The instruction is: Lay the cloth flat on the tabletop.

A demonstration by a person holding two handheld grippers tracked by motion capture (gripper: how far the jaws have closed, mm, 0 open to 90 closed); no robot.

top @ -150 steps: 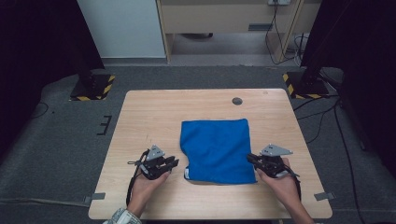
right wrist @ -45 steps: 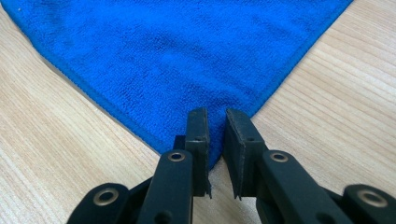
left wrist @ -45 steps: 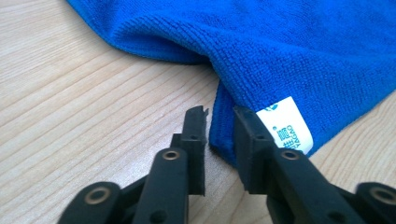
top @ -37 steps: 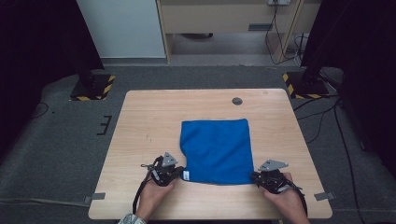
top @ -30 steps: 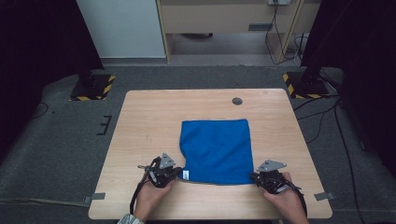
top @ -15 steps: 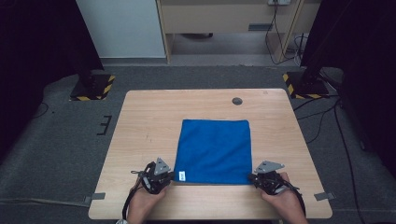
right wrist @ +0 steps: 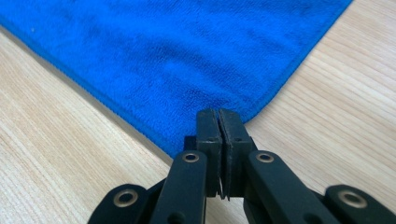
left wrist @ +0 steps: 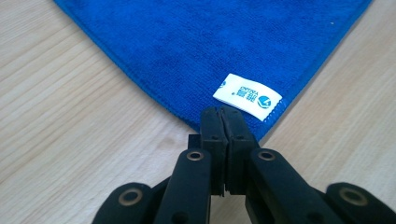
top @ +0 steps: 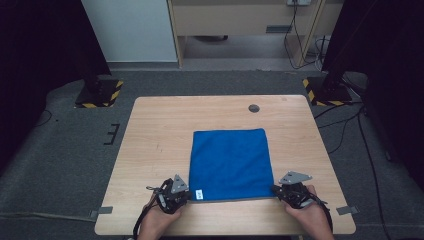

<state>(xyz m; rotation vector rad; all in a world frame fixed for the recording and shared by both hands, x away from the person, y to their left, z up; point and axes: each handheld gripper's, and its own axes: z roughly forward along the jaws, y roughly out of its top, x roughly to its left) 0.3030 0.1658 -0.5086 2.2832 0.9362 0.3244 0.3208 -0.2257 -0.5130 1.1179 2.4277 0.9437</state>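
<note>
A blue cloth [top: 230, 162] lies flat and square on the wooden table [top: 160, 140]. My left gripper [top: 187, 194] is shut on its near left corner, right beside the white label [top: 198, 193]. In the left gripper view the closed jaws [left wrist: 223, 115] pinch the cloth [left wrist: 210, 42] corner just below the label [left wrist: 247, 97]. My right gripper [top: 276, 189] is shut on the near right corner. In the right gripper view the jaws [right wrist: 218, 116] meet over the hemmed tip of the cloth [right wrist: 177, 46]. Both hands rest near the table's front edge.
A dark round grommet [top: 254, 108] sits in the tabletop beyond the cloth. Two stand bases with yellow-black stripes [top: 97, 95] [top: 325, 91] stand on the grey carpet behind the table. Bare wood surrounds the cloth on all sides.
Both grippers have drawn the cloth's near corners toward the front edge. The cloth, earlier skewed with a wavy near edge, now lies flat and square.
</note>
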